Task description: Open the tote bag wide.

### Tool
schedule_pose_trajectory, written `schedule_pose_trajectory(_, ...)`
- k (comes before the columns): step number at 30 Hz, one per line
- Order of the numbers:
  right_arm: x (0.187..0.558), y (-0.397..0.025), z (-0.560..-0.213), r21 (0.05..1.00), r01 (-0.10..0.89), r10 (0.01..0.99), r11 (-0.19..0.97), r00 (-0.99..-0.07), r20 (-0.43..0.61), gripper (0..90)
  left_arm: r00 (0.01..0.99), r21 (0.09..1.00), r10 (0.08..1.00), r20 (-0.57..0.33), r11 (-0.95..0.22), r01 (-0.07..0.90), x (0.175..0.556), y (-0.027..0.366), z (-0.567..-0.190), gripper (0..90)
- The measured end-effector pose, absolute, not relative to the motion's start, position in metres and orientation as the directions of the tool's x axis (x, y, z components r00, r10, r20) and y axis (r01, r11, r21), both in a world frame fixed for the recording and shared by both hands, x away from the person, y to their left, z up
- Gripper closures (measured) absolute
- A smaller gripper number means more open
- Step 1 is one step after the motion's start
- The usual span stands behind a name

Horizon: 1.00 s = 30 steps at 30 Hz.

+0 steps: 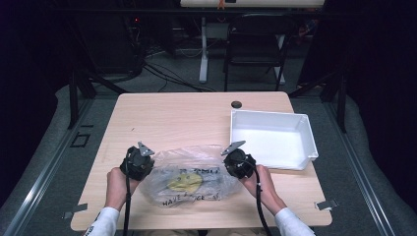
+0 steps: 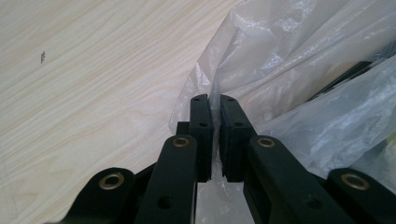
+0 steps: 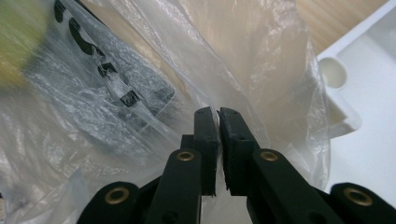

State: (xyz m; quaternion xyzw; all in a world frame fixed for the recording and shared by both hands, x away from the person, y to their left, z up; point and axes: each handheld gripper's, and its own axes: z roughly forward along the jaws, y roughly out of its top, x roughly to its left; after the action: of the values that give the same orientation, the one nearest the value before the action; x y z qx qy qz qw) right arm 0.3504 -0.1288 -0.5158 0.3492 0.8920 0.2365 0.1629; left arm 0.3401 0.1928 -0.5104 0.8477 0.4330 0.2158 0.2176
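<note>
A clear plastic bag (image 1: 189, 179) with a yellow smiley face and black lettering lies flat on the wooden table (image 1: 187, 115), near its front edge. My left gripper (image 1: 139, 162) holds the bag's left edge; up close its jaws (image 2: 214, 105) are shut on a fold of the plastic bag (image 2: 289, 84). My right gripper (image 1: 237, 161) holds the bag's right edge. In the right gripper view its jaws (image 3: 215, 114) pinch the thin film of the plastic bag (image 3: 140, 93).
A white plastic bin (image 1: 273, 140) stands empty on the table's right side, close to my right gripper; its corner (image 3: 345, 88) shows beside the bag. A small dark round grommet (image 1: 236, 104) sits behind it. A folding chair (image 1: 255, 44) stands beyond the table.
</note>
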Motion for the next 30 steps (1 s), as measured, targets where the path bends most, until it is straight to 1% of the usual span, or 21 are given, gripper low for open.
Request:
schedule_pose_trajectory(5,0.353,-0.126,-0.524,0.495,0.563,0.694,0.662,-0.710,-0.121,84.9,0.541,0.518,0.825,0.165,-0.539,0.664,0.348,0.194,-0.520,84.8)
schedule_pose_trajectory(16,0.353,-0.122,-0.537,0.444,0.569,0.677,0.692,-0.725,-0.125,83.8,0.555,0.436,0.821,0.136,-0.552,0.710,0.359,0.199,-0.539,81.2)
schedule_pose_trajectory(20,0.353,-0.121,-0.539,0.432,0.573,0.674,0.696,-0.728,-0.121,84.0,0.571,0.390,0.812,0.119,-0.567,0.725,0.362,0.199,-0.545,77.1)
schedule_pose_trajectory(22,0.353,-0.121,-0.540,0.418,0.571,0.667,0.707,-0.735,-0.125,84.0,0.573,0.387,0.810,0.121,-0.570,0.724,0.362,0.201,-0.545,74.2)
schedule_pose_trajectory(24,0.353,-0.121,-0.540,0.407,0.572,0.664,0.712,-0.737,-0.126,84.0,0.572,0.380,0.812,0.121,-0.570,0.728,0.363,0.202,-0.545,68.5)
schedule_pose_trajectory(27,0.353,-0.121,-0.541,0.394,0.575,0.662,0.716,-0.740,-0.123,84.2,0.573,0.374,0.813,0.108,-0.567,0.734,0.364,0.205,-0.546,63.6)
schedule_pose_trajectory(30,0.352,-0.122,-0.541,0.379,0.577,0.658,0.724,-0.742,-0.127,84.1,0.584,0.367,0.803,0.118,-0.582,0.726,0.363,0.204,-0.546,63.5)
